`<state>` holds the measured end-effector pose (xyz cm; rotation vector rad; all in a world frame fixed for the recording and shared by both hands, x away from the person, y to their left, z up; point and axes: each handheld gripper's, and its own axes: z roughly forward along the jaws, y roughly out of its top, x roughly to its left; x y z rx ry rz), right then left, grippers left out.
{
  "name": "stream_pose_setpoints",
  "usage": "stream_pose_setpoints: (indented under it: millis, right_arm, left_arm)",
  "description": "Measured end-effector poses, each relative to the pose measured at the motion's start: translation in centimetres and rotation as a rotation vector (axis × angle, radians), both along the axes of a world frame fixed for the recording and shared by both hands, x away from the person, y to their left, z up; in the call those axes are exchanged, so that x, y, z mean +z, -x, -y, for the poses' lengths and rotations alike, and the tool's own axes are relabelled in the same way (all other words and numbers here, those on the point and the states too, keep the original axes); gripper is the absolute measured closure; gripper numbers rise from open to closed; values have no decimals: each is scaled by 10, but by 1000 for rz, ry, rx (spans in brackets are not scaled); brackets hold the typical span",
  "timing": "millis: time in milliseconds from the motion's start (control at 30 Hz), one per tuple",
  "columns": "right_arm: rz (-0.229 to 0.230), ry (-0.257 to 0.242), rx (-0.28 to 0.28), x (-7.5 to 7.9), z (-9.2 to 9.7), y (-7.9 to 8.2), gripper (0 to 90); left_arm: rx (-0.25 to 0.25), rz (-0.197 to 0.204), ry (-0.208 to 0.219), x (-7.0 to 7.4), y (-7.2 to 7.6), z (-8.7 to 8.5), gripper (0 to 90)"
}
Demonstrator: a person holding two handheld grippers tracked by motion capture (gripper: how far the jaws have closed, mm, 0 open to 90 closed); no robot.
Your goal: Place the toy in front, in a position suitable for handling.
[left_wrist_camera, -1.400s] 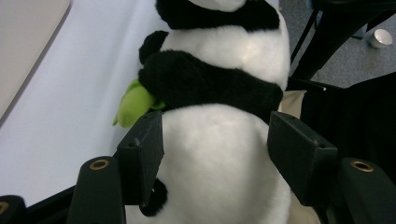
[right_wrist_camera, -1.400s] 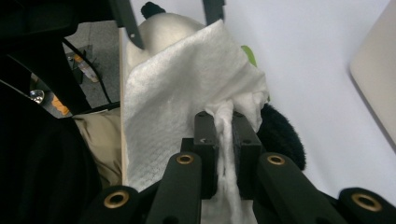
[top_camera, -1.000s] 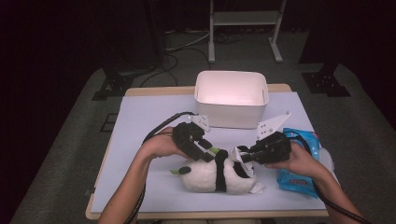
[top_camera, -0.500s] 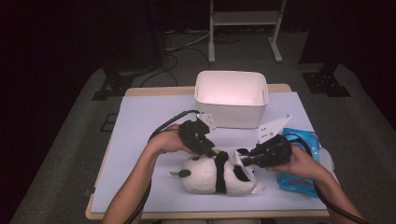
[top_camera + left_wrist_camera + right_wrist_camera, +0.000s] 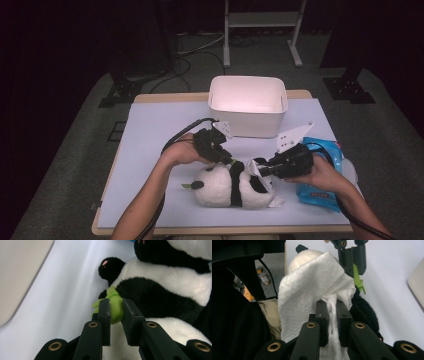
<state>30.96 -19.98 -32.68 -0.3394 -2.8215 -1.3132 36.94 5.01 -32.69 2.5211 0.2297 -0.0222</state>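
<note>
Currently the left gripper [image 5: 115, 308] has just closed its jaws onto the green leaf [image 5: 114, 305] of the plush panda [image 5: 232, 186], which lies on the table [image 5: 150, 130], apparently to steady it. The right gripper [image 5: 333, 308] is clamped on a white wipe [image 5: 312, 287], presumably for cleaning the toy.

A: Where does the high view sit?

B: Above the person's side of the desk [image 5: 150, 130], looking forward and down from well back; the whole desktop and the floor beyond fit in.

A: And the left gripper view?

B: It rides low on the left tongs [image 5: 115, 312], looking along them, very near the plush panda [image 5: 160, 290].

A: The right one?

B: It looks along the right tongs [image 5: 333, 312], close on the white wipe [image 5: 312, 285]. Farther off it catches the same panda [image 5: 302, 260] and the left tongs [image 5: 352, 257], so both gripper views share that toy, which lies near the desk's front edge in the high view [image 5: 220, 187].
</note>
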Motion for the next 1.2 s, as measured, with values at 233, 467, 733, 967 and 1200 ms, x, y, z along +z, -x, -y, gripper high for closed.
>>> stream_pose_setpoints:
  millis: [233,467,733,967,1200]
  right_arm:
    - [13,11,-1,5,-2,1,827]
    - [87,43,-43,17,0,-1,829]
    - [40,39,-36,16,1,-9,829]
    - [17,33,-8,15,-1,-4,828]
    - [27,43,3,15,-4,-1,828]
  left_arm:
    - [-16,25,-6,7,0,3,783]
    - [-26,33,1,12,1,3,784]
    - [-22,56,16,20,0,3,788]
    - [-18,80,25,27,0,5,788]
    - [-20,106,25,37,1,7,787]
